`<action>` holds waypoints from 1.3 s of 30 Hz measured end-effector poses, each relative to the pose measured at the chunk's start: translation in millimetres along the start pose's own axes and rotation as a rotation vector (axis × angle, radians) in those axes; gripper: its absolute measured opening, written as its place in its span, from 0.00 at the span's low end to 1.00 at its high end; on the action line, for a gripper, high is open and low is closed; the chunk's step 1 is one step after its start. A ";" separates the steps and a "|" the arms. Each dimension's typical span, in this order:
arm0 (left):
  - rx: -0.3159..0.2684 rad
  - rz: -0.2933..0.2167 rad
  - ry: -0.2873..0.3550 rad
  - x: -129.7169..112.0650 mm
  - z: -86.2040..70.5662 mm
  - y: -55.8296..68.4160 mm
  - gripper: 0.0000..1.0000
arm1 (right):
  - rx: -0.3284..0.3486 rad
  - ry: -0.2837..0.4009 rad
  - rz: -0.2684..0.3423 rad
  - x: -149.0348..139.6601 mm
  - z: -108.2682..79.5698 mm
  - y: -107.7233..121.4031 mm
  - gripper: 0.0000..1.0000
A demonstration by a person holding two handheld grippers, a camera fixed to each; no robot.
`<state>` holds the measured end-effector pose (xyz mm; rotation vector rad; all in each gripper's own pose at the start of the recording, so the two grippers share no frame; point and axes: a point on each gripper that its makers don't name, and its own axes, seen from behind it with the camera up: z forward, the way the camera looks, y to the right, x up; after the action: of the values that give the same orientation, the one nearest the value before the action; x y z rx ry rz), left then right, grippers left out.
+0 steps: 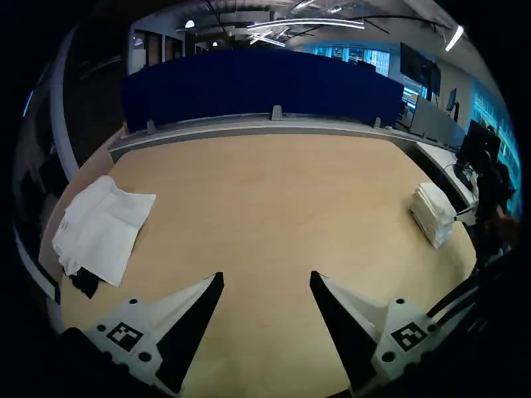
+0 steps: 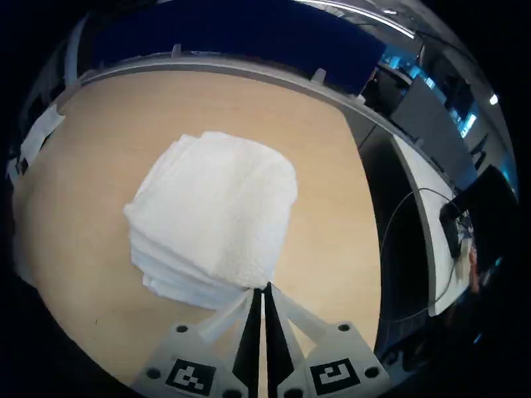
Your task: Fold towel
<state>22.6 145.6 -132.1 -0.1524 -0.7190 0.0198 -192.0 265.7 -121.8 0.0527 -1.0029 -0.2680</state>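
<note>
Jaws: your left gripper wide open over table; right gripper closed at stack edge, pinch unclear. Likely between towels; next, fetch loose towel.

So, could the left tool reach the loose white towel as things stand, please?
Probably yes: the left tool is open, and only wooden tabletop lies between it and the loose white towel, with nothing resting on top of it.

One worktop carries one loose towel and one stack of folded towels, its layers too fine to count. There are two tools: the left hand-held gripper and the right hand-held gripper. One blue partition stands behind.
</note>
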 end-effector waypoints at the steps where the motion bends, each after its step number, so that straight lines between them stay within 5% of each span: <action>1: 0.000 -0.001 0.000 0.0 -0.3 -0.1 0.97 | -0.004 0.000 0.002 0.2 -1.2 0.8 0.06; 6: 0.000 -0.006 0.003 0.4 -2.6 -0.6 0.97 | -0.023 0.012 0.017 1.2 -10.0 4.4 0.22; 11: -0.003 -0.008 0.006 0.4 -4.6 -1.0 0.97 | -0.045 0.037 0.036 3.1 -19.8 8.8 0.57; 19: -0.011 -0.006 0.012 2.4 -5.7 0.5 0.97 | -0.068 0.050 0.030 5.8 -26.4 11.9 0.93; 30: -0.009 -0.010 0.023 4.6 -6.5 -4.9 0.97 | -0.076 0.105 0.037 27.5 -32.8 3.8 0.97; 39: -0.008 -0.012 0.037 8.8 -6.1 -10.4 0.97 | -0.086 0.326 0.100 97.1 -62.9 -10.5 0.97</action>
<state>32.8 135.1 -129.4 -0.1561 -0.6832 0.0027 -92.1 226.7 -77.3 -0.0315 -0.6668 -0.2028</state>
